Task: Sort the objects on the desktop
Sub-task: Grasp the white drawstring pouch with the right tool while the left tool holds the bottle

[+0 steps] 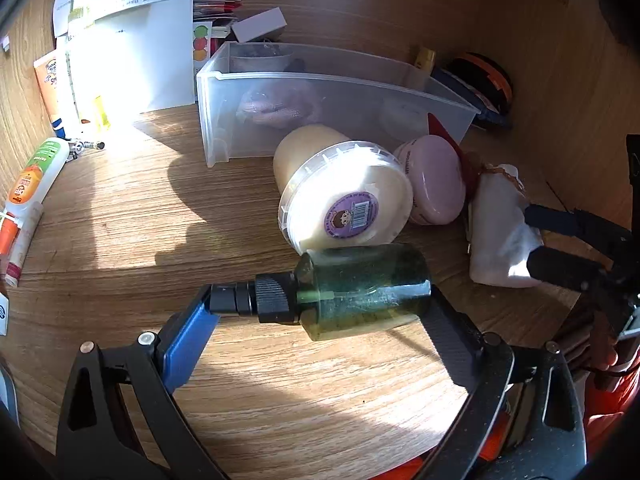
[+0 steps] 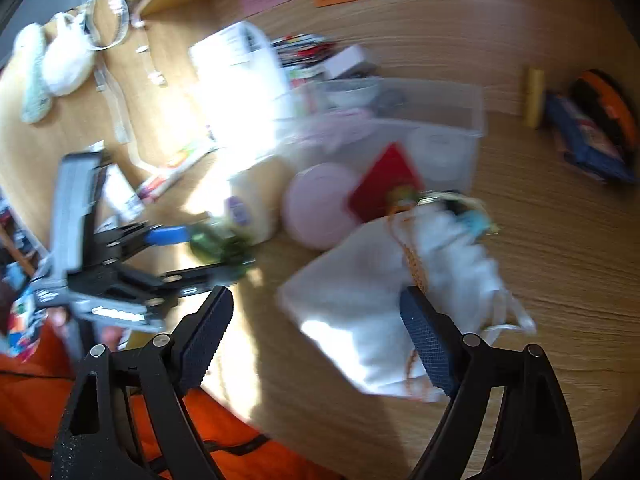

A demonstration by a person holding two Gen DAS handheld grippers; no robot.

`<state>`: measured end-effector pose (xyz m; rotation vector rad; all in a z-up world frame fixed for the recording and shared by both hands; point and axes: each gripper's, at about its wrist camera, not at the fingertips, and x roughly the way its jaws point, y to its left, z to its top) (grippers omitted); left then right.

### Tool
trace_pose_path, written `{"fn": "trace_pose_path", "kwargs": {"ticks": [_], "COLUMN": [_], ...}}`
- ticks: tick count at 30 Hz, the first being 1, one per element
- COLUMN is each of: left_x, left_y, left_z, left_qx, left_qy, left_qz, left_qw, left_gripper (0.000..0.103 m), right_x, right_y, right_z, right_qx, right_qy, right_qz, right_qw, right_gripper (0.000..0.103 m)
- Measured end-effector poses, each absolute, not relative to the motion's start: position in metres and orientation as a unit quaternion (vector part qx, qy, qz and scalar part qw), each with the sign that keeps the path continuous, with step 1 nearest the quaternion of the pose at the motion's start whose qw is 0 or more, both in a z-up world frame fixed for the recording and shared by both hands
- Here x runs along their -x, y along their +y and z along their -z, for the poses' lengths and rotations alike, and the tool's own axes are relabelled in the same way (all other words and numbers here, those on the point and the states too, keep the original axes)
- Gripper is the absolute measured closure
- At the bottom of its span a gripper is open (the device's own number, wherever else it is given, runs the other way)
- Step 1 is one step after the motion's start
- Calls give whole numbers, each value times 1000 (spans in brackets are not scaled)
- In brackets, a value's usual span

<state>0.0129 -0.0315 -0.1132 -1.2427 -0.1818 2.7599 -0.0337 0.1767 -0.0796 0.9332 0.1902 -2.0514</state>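
Desktop objects lie scattered over a sunlit wooden desk point(image 1: 120, 208). Closest among them is a dark green translucent plastic bottle with a ribbed black pump cap point(image 1: 360, 292), lying on its side across the left gripper point(image 1: 324, 308): the blue-padded finger presses the tip of the black cap and the black finger presses the bottle's base, so the jaws are clenched on it lengthwise, low over the wood. Just behind the bottle, touching it, a cream-coloured round plastic tub with a clear lid and a purple sticker point(image 1: 344, 196) lies tipped toward the camera. Beside the tub sits a pink round compact case point(image 1: 436, 180), with a flat red card point(image 2: 386, 184) leaning behind it. Further back stands a frosted clear plastic storage bin point(image 1: 320, 112) holding something pinkish and a pale round item (both too hazy through the wall to name).

To the right lies a white cloth drawstring pouch with an orange cord point(image 2: 384, 312). The right gripper point(image 2: 316, 332) stands spread wide around the pouch's near end; its right finger sits against the cloth while the left finger is clear of it, so nothing is grasped. The right wrist view is blurred.

At the desk's left edge lie a white tube with an orange label point(image 1: 36, 176) and white papers point(image 1: 132, 40).
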Motion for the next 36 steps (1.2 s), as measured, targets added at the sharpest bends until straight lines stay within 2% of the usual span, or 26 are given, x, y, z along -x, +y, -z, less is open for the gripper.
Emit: {"fn": "trace_pose_path", "kwargs": {"ticks": [10, 12, 13, 15, 21, 23, 25, 28, 32, 35, 36], "left_x": [-15, -16, -16, -16, -17, -17, -17, -17, -18, -21, -22], "left_y": [-28, -25, -25, -24, -26, -27, -25, -27, -26, -25, -25], "left_z": [113, 113, 113, 113, 113, 112, 112, 111, 109, 103, 100], "left_qx": [405, 405, 405, 404, 401, 402, 402, 402, 403, 398, 396], "left_qy": [-60, -60, -60, -60, -62, -63, -68, -78, -78, -71, -70], "left_qz": [-911, -911, -911, -911, -912, -912, -912, -910, -909, -912, -912], "left_qw": [51, 48, 49, 49, 54, 56, 55, 63, 70, 74, 77], "left_gripper": [4, 4, 4, 4, 4, 4, 4, 5, 5, 5, 5], "right_x": [65, 66, 65, 62, 55, 59, 60, 70, 81, 80, 78], "right_y": [195, 196, 193, 185, 159, 162, 169, 187, 211, 220, 222], "right_z": [91, 90, 91, 93, 108, 109, 106, 98, 90, 84, 82], "right_qx": [-395, -401, -403, -398, -372, -378, -379, -398, -433, -434, -434], "right_qy": [83, 76, 77, 94, 173, 166, 168, 133, 45, 24, 20], "right_qz": [850, 846, 845, 844, 854, 852, 851, 844, 815, 807, 802], "right_qw": [338, 344, 344, 346, 319, 323, 322, 336, 383, 399, 409], "right_gripper": [18, 14, 8, 0, 0, 7, 30, 54, 66, 68, 72]}}
